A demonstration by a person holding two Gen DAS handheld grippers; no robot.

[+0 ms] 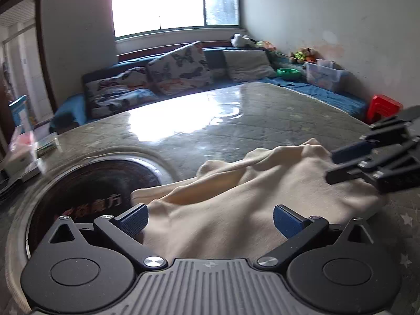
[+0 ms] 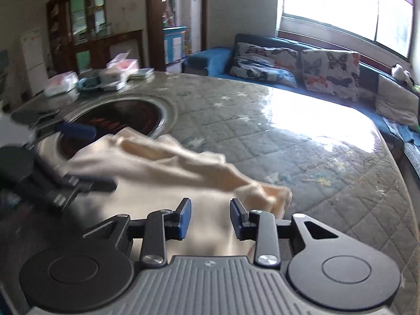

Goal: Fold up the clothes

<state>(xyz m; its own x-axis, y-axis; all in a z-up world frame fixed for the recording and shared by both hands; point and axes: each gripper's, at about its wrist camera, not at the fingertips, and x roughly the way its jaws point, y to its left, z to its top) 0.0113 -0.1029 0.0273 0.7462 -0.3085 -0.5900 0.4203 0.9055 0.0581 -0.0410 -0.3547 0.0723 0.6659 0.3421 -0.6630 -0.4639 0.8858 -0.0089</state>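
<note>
The cream garment (image 1: 236, 197) lies rumpled on the table (image 1: 236, 120) beside its round inset (image 1: 99, 183), both the left gripper (image 1: 210, 221) and right gripper (image 2: 210, 219) spread over it empty, so each should pinch an edge squarely.

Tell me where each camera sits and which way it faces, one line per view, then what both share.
Left wrist: mounted on the left hand-held gripper, looking forward over the cream garment toward the window and sofa; its own open fingers show below, the right hand-held gripper at the right edge.
Right wrist: mounted on the right hand-held gripper, looking across the table toward the cabinets and sofa; its own open fingers show, the left hand-held gripper blurred at left.
Shared: garment, table, round inset burner, butterfly cushions, window.
</note>
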